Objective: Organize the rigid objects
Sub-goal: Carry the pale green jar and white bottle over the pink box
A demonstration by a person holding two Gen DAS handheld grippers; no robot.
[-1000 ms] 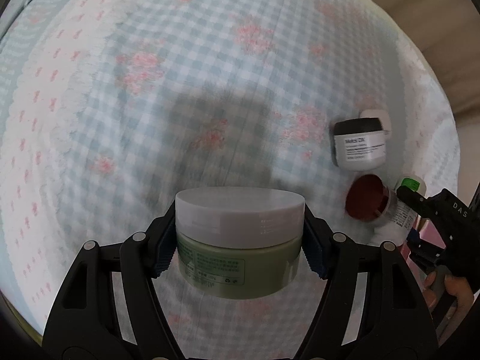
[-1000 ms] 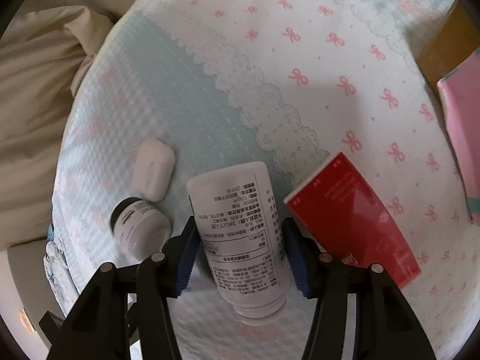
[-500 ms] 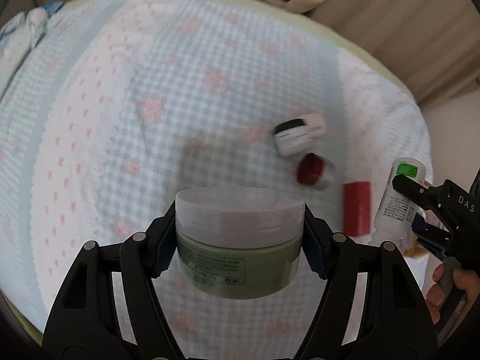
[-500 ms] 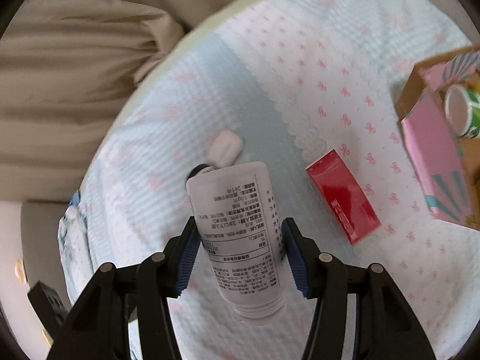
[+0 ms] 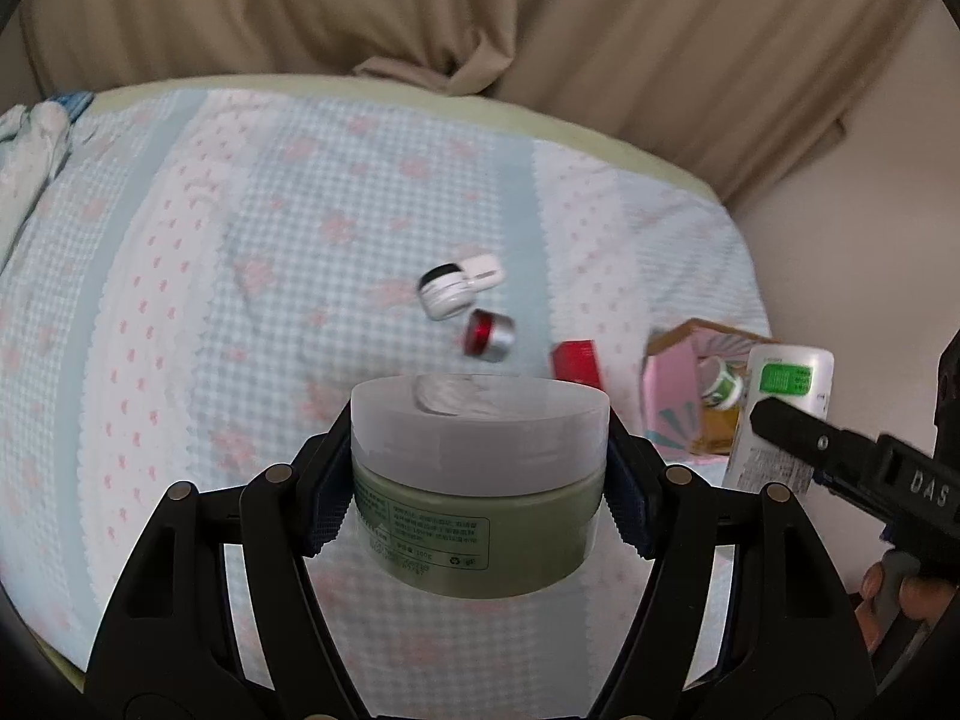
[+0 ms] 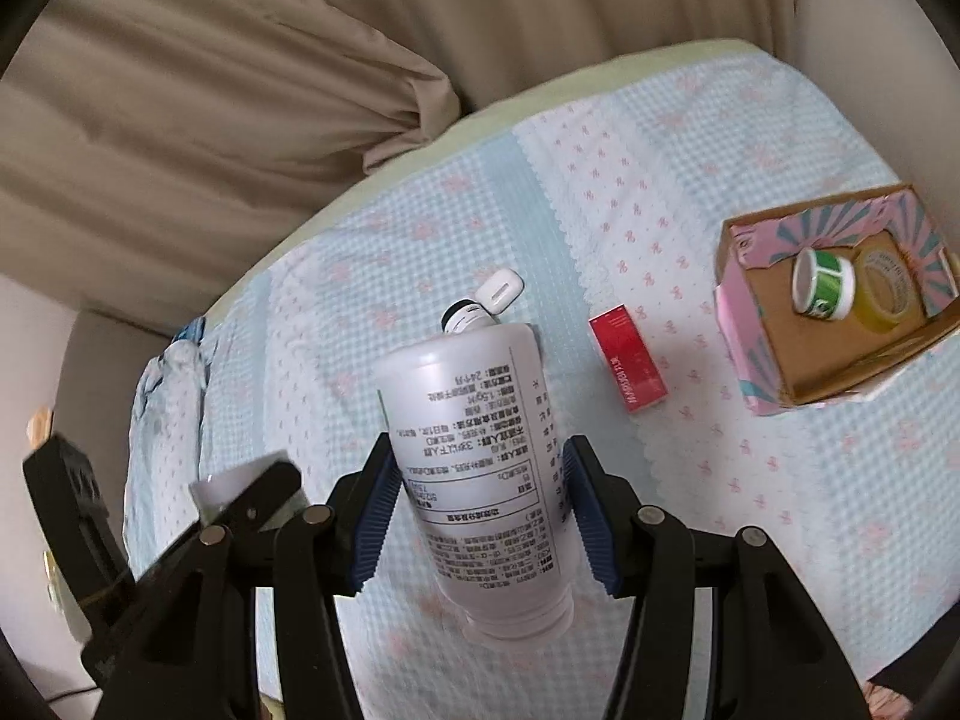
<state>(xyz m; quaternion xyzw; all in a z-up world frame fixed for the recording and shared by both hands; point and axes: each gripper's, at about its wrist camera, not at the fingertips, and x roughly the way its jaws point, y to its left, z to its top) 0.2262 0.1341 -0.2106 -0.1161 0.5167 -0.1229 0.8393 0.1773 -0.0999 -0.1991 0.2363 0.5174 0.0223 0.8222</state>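
A: Left wrist view, nearest first: the left gripper [image 5: 480, 480] is clamped on a squat green jar [image 5: 477, 510] with a wide pale lid, its blue pads pressed to both sides, held clear above the bed

B: Right wrist view, same story: the right gripper [image 6: 477, 516] squeezes a white bottle [image 6: 474, 480] covered in black print, cap end towards the camera, tilted a little. From the left camera a green label [image 5: 783, 378] shows on it

A: Further out on the bedspread [image 5: 180, 300], a red-topped silver jar [image 5: 489, 335] lies on its side, just beside a white jar with a black lid [image 5: 444, 291], which touches a small white case [image 5: 483, 272], all roughly mid-bed

B: A flat red box [image 6: 627, 360] lies between those and the pink cardboard box [image 6: 840, 324] near the bed's right edge. Inside that one sit a green-banded tub [image 6: 822, 285] and a yellow jar [image 6: 888, 288], side by side

A: Beyond the far edge, beige curtain [image 5: 480, 30]
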